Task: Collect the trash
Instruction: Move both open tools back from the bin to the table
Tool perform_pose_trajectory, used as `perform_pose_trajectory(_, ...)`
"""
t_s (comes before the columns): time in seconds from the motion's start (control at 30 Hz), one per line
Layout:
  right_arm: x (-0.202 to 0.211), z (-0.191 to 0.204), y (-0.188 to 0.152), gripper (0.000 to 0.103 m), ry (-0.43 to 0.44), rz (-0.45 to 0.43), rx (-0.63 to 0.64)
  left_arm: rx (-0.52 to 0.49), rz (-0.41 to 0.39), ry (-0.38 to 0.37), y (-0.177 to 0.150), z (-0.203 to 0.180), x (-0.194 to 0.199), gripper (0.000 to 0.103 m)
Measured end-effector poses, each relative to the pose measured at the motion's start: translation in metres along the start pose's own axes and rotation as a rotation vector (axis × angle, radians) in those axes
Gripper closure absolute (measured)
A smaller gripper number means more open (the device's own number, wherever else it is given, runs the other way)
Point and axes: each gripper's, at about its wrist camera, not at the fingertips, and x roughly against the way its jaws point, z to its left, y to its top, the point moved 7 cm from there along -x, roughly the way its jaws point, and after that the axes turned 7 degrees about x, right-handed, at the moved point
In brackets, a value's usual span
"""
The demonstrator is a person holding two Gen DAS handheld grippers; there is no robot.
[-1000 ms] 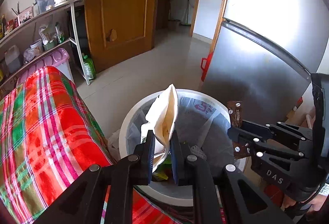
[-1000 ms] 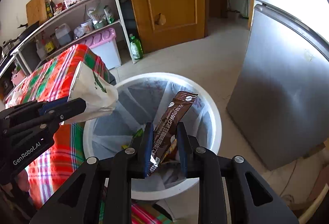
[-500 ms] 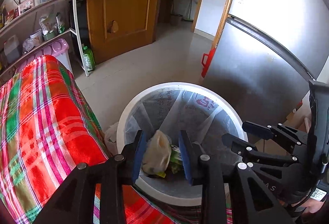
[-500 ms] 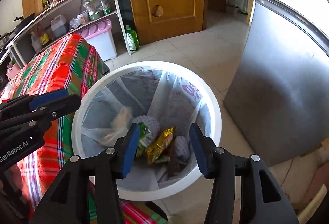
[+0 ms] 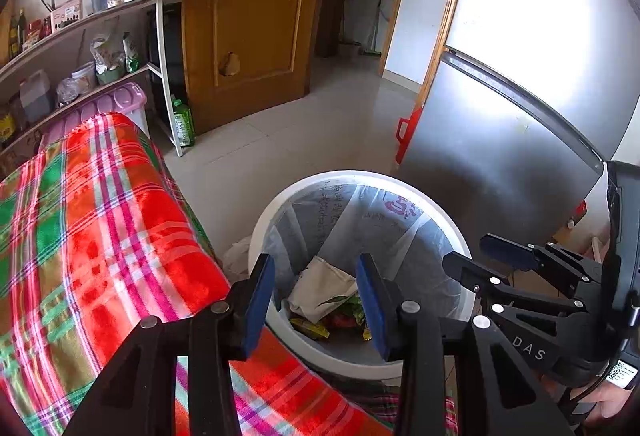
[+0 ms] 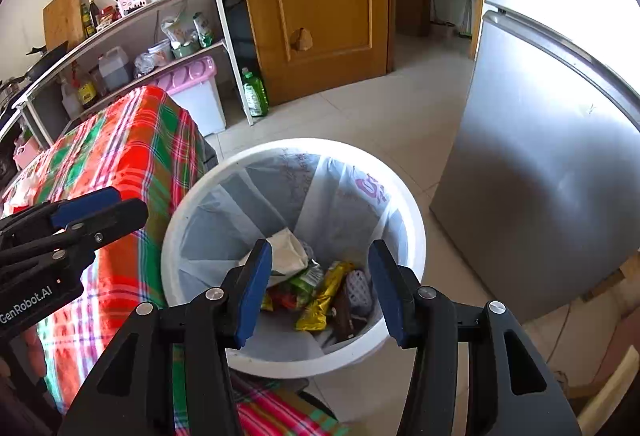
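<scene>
A white round bin (image 5: 360, 177) (image 6: 297, 145) with a clear liner stands on the floor below both grippers. In it lie a beige paper bag (image 5: 320, 288) (image 6: 286, 256), a brown sachet (image 6: 342, 312), a gold wrapper (image 6: 325, 296) and other wrappers. My left gripper (image 5: 314, 276) hangs over the bin's near rim, its jaws opening with nothing between them. Over the bin, my right gripper (image 6: 320, 256) stands open and empty. Each wrist view shows the other one: the right gripper (image 5: 472, 254) at the right, the left gripper (image 6: 124, 204) at the left.
A table under a red and green plaid cloth (image 5: 100, 228) (image 6: 132, 140) adjoins the bin's left side. A silver fridge (image 5: 500, 156) (image 6: 552, 164) stands close on the right. Behind are a wooden door (image 6: 320, 4), a loaded shelf (image 6: 152, 36), a green bottle (image 6: 254, 94) and a pink-lidded box (image 6: 192, 80).
Both grippers opened. The beige bag left the left gripper and the brown sachet left the right one; both now lie in the bin. Both hands drew back a little.
</scene>
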Motion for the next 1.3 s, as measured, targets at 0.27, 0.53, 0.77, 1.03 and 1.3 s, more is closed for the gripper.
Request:
perform_pose_trajectory(0.27, 0.014, 0.017, 0.007, 0.048, 0.002, -0.032, -0.020, 0.032, -0.064, 0.041, 0.004, 0.021, 0.033, 0.054)
perform_pose_trajectory(0.53, 0.027, 0.045, 0.016, 0.047, 0.036, -0.069, 0.005, 0.063, -0.105, 0.064, 0.003, 0.048, 0.065, 0.051)
perform_pose_trajectory(0.77, 0.039, 0.085, 0.030, 0.047, 0.081, -0.120, 0.043, 0.100, -0.140, 0.116, -0.003, 0.084, 0.091, 0.051)
perform_pose_trajectory(1.03, 0.040, 0.141, 0.041, 0.047, 0.142, -0.141, 0.096, 0.161, -0.199, 0.207, -0.008, 0.140, 0.129, 0.049)
perform_pose_trajectory(1.3, 0.035, 0.205, 0.050, 0.047, 0.205, -0.145, 0.172, 0.233, -0.229, 0.293, -0.018, 0.201, 0.158, 0.044)
